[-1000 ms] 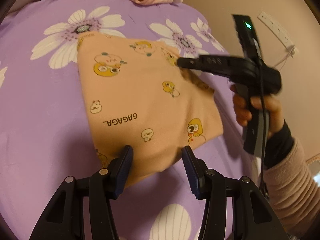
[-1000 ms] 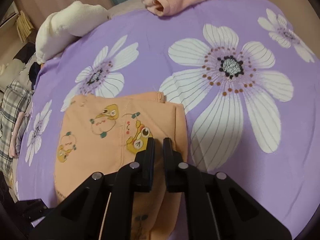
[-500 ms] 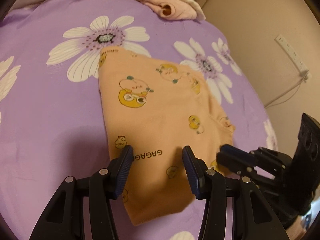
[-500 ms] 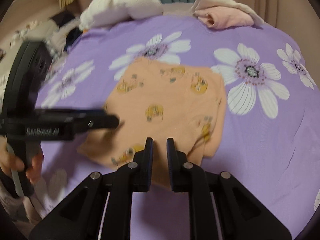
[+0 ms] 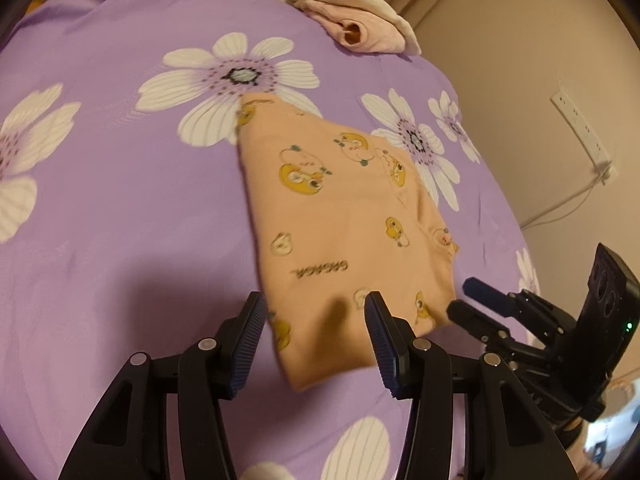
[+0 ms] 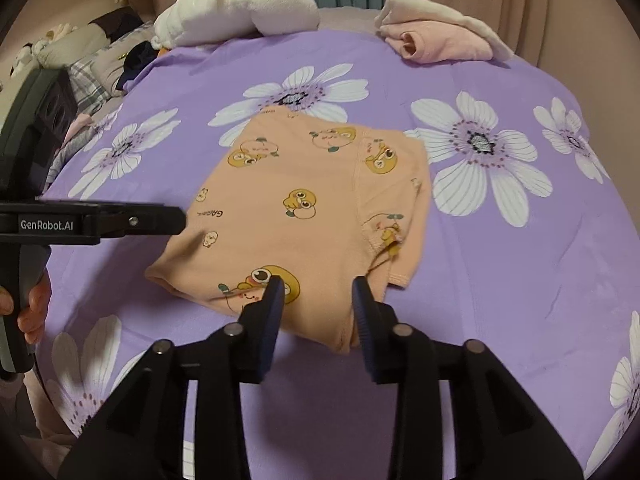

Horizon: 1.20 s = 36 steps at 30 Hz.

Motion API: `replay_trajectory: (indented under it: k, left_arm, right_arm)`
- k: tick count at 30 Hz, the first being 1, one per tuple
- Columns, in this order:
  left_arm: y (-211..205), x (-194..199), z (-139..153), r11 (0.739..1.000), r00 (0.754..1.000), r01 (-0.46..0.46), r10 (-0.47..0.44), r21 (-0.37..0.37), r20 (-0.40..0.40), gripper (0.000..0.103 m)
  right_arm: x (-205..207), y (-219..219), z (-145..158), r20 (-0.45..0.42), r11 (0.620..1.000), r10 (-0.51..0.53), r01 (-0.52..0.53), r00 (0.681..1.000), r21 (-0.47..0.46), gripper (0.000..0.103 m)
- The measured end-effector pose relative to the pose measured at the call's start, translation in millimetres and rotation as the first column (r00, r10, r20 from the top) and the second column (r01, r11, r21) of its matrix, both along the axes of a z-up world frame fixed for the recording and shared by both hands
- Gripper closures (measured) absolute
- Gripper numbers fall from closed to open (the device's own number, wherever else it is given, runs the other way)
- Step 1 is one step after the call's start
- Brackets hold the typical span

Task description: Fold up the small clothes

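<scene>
A small peach garment (image 5: 344, 224) printed with yellow cartoon ducks lies folded flat on the purple flowered bedspread (image 5: 120, 208); it also shows in the right wrist view (image 6: 304, 216). My left gripper (image 5: 314, 320) is open and empty, hovering over the garment's near edge. My right gripper (image 6: 318, 294) is open and empty, just above the garment's near corner. The right gripper also shows at the lower right of the left wrist view (image 5: 472, 300). The left gripper shows at the left of the right wrist view (image 6: 176, 220).
A folded pink and cream pile of clothes (image 6: 440, 38) sits at the far edge of the bed. A rolled white towel (image 6: 236, 10) lies at the back left, with more laundry (image 6: 92, 64) beyond. A wall socket strip and cable (image 5: 580, 132) are on the right.
My right gripper has opened and drawn back from the garment. Both grippers have pulled toward the near side of the bed. The garment stays folded on the bed.
</scene>
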<state>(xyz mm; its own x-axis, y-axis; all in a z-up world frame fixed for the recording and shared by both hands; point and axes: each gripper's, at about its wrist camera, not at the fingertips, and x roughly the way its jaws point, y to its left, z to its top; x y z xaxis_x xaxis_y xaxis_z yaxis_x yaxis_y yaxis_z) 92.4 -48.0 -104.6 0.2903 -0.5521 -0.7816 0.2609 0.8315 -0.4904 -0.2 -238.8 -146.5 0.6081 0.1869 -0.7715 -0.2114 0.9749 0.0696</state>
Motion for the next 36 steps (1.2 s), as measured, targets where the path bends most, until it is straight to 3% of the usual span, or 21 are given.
replay_trajectory:
  k: [3, 5, 12, 17, 21, 24, 36]
  left_arm:
    - [10, -3, -1, 0.999, 1.000, -0.028, 0.028, -0.021, -0.011, 0.040]
    - [15, -4, -2, 0.998, 0.999, -0.043, 0.042, -0.038, -0.022, 0.040]
    - [23, 0, -4, 0.993, 0.996, -0.076, 0.070, -0.092, -0.061, 0.037]
    - [22, 7, -9, 0.989, 0.993, -0.086, 0.075, -0.117, -0.094, 0.034]
    - [20, 12, -14, 0.989, 0.990, -0.091, 0.078, -0.118, -0.118, 0.031]
    - [19, 16, -17, 0.987, 0.988, -0.101, 0.084, -0.127, -0.130, 0.027]
    - [16, 28, -22, 0.984, 0.985, -0.103, 0.082, -0.145, -0.149, 0.026]
  right_arm:
    - [-2, -5, 3, -0.004, 0.999, -0.022, 0.022, 1.000, 0.025, 0.044]
    - [-3, -11, 4, -0.007, 0.997, -0.051, 0.051, 0.999, 0.052, 0.038]
    - [0, -26, 6, -0.032, 0.984, -0.102, 0.106, 0.994, 0.144, 0.027]
    - [6, -36, 4, -0.052, 0.972, -0.124, 0.132, 0.991, 0.195, 0.025]
    - [13, -45, 0, -0.070, 0.962, -0.142, 0.155, 0.987, 0.227, 0.016]
    - [17, -50, -2, -0.080, 0.954, -0.156, 0.171, 0.985, 0.245, 0.016]
    - [36, -64, -8, -0.108, 0.937, -0.170, 0.194, 0.980, 0.289, 0.013]
